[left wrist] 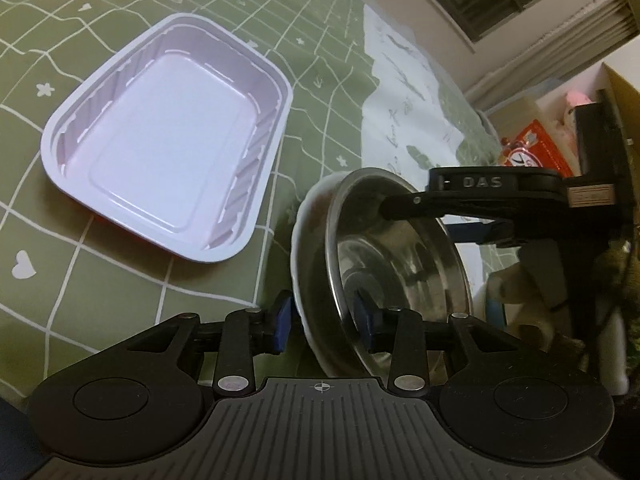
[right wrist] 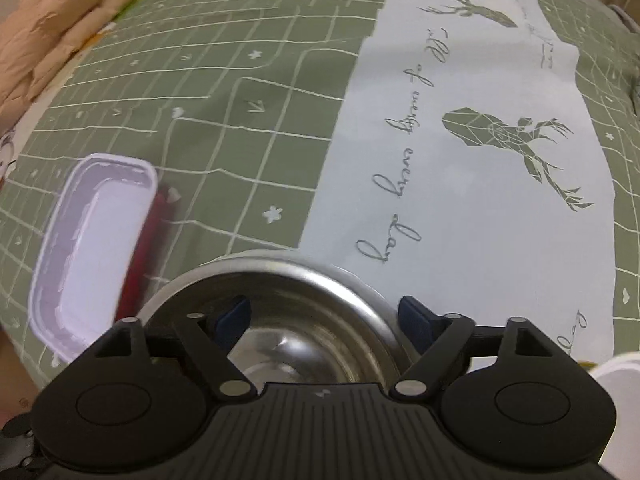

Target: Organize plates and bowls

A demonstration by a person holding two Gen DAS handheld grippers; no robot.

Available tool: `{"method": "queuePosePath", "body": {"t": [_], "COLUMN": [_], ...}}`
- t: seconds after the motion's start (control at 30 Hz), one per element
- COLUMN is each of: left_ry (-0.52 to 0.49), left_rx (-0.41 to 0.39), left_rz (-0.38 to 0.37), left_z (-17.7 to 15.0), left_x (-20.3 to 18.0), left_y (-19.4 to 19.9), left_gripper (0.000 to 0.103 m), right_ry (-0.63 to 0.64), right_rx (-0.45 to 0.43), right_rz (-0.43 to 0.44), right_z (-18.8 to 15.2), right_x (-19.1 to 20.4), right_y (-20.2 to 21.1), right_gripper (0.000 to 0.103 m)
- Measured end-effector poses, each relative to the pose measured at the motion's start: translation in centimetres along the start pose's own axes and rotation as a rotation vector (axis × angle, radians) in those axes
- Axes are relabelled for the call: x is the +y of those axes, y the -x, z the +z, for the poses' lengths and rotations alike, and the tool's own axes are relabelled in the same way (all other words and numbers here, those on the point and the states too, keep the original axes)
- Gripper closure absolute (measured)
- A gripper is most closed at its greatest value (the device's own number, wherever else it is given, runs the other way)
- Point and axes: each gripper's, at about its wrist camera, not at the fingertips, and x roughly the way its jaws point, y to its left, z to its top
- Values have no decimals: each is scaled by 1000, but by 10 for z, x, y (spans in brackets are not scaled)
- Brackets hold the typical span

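Observation:
A steel bowl [left wrist: 400,256] sits nested in a white ceramic bowl [left wrist: 310,240], both tilted on edge. My left gripper [left wrist: 324,316] is shut on their stacked rims, one blue pad [left wrist: 282,318] outside, the other inside. My right gripper [left wrist: 404,208] reaches in from the right at the steel bowl's far rim. In the right wrist view the right gripper [right wrist: 324,318] is open, its blue pads [right wrist: 414,322] straddling the steel bowl's rim [right wrist: 288,304]. A white rectangular plastic tray [left wrist: 168,140] lies on the green cloth to the left; it also shows in the right wrist view [right wrist: 92,248].
The green grid-patterned tablecloth [left wrist: 60,240] has a white band with deer prints [right wrist: 480,160]. Brown paper bags [right wrist: 52,28] lie at the far left edge. Boxes and a red packet [left wrist: 536,148] stand beyond the table at right. A white object [right wrist: 616,372] sits at lower right.

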Motion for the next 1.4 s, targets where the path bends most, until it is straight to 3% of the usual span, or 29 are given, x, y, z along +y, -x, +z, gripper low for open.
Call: {"method": "queuePosePath", "body": {"t": [0.27, 0.4, 0.77, 0.87, 0.97, 1.13, 1.27, 1.4], "left_ry": [-15, -69, -65, -74, -80, -95, -152, -182], "left_rx": [-9, -34, -37, -78, -164, -239, -229, -137], "left_rz": [-11, 24, 46, 82, 115, 81, 23, -71], "left_z": [9, 17, 27, 28, 32, 42, 38, 32], "left_x": [3, -4, -2, -7, -17, -54, -98, -139], "left_y": [-1, -4, -5, 6, 28, 56, 59, 43], "left_gripper": [68, 68, 71, 76, 79, 80, 80, 80], "right_ry": [10, -27, -43, -41, -12, -16, -31, -107], "right_rx": [47, 48, 6, -40, -143, -333, -406, -440], "right_rz": [-12, -10, 23, 40, 33, 11, 11, -14], "right_z": [0, 2, 2, 1, -6, -25, -52, -89], "right_x": [4, 0, -2, -3, 0, -19, -60, -108], "right_y": [-16, -17, -14, -5, 24, 82, 116, 132], "right_gripper": [7, 7, 8, 12, 12, 12, 12, 12]}}
